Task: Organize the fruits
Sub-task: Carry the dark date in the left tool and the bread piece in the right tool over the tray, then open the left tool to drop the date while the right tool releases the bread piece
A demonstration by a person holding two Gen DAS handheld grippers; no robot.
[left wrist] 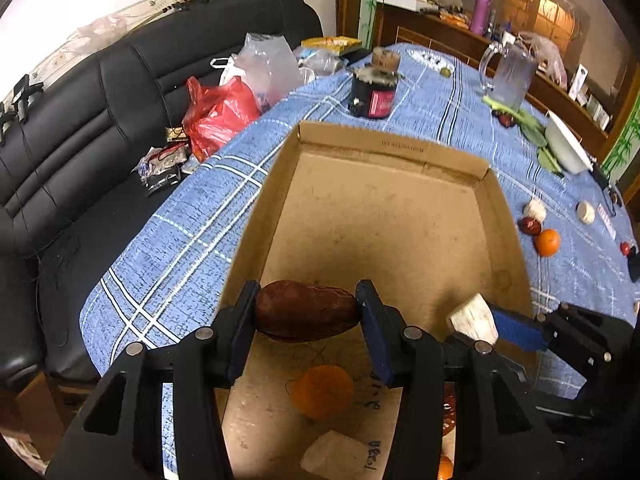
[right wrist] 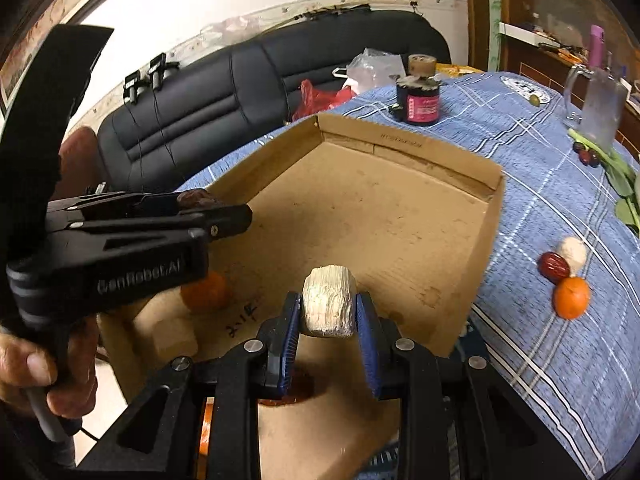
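Note:
My left gripper (left wrist: 307, 312) is shut on a dark red jujube (left wrist: 306, 314), held lengthwise between the blue pads above the open cardboard box (left wrist: 392, 152). My right gripper (right wrist: 328, 312) is shut on a pale whitish chunk (right wrist: 329, 307), also over the box (right wrist: 492, 208); that chunk (left wrist: 474, 318) shows at the right in the left wrist view. Inside the box lie an orange (left wrist: 322, 390), another pale chunk (left wrist: 340, 456) and a red fruit (right wrist: 296, 390) under my right fingers. On the cloth to the right sit an orange (right wrist: 571, 297), a jujube (right wrist: 554, 266) and a white piece (right wrist: 573, 251).
The blue checked tablecloth (left wrist: 180, 248) covers the table. A dark jar (left wrist: 374, 94), a glass pitcher (left wrist: 512, 76), green leaves (left wrist: 532, 128) and a white bowl (left wrist: 566, 146) stand behind the box. A black sofa (left wrist: 100, 92) with plastic bags (left wrist: 218, 112) lies left. A person's hand (right wrist: 60, 376) holds the left gripper.

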